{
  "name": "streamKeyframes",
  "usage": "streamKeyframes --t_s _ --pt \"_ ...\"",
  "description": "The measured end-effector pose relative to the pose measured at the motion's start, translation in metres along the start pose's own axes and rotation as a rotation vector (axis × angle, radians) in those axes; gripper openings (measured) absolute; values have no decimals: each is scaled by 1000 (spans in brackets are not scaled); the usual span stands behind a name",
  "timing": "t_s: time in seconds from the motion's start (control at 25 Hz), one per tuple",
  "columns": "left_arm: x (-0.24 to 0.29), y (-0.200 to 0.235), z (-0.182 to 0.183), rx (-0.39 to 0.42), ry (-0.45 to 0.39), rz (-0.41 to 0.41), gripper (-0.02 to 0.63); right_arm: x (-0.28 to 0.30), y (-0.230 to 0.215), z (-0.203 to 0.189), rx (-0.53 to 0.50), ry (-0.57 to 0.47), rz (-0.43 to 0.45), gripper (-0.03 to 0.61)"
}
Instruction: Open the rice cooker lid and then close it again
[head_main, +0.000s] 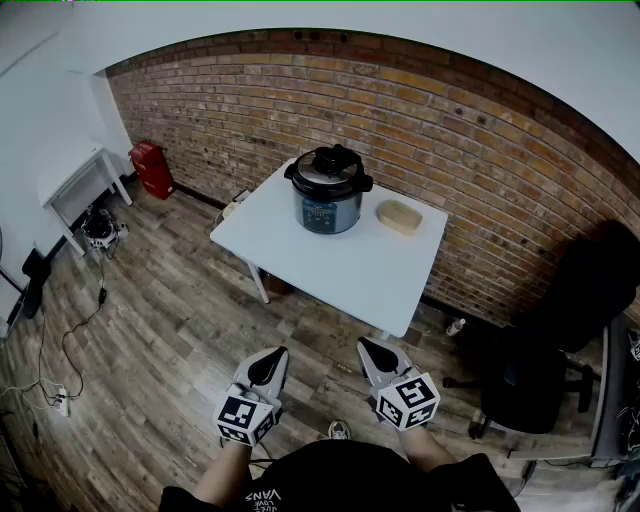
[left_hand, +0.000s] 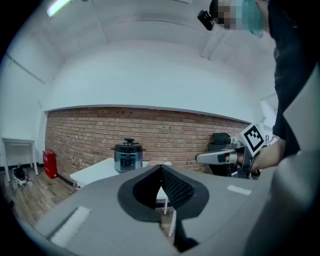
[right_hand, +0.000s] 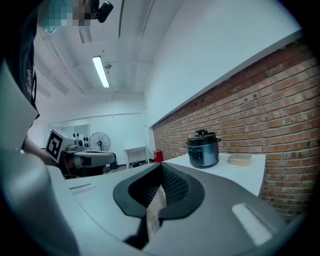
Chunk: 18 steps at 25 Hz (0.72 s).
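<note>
A silver and blue rice cooker (head_main: 328, 190) with a black lid, shut, stands on a white table (head_main: 340, 262) near the brick wall. It also shows far off in the left gripper view as the cooker (left_hand: 128, 155) and in the right gripper view as the cooker (right_hand: 203, 148). My left gripper (head_main: 268, 366) and right gripper (head_main: 378, 355) are held side by side over the floor, well short of the table. Both are shut with nothing between the jaws.
A tan oval container (head_main: 399, 216) lies on the table right of the cooker. A black office chair (head_main: 560, 340) stands at the right. A red canister (head_main: 151, 168) and a white side table (head_main: 82, 188) stand at the far left, with cables (head_main: 60, 360) on the wooden floor.
</note>
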<state>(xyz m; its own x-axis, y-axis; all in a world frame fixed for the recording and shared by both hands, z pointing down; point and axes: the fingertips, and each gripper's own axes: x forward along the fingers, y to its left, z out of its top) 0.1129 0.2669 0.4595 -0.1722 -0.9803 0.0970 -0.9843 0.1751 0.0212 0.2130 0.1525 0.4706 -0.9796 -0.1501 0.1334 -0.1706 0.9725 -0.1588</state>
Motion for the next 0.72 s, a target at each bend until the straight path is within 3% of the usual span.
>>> streamKeyframes --t_s 0.2,0.36,0.72 --pt "20 -1 5 -41 -56 13 5 8 -16 10 39 -58 42 5" --pt "34 -1 8 -65 -75 34 127 18 -18 7 48 -51 115 79" --pt "67 24 0 -129 -76 29 141 48 -41 0 64 -19 76 94"
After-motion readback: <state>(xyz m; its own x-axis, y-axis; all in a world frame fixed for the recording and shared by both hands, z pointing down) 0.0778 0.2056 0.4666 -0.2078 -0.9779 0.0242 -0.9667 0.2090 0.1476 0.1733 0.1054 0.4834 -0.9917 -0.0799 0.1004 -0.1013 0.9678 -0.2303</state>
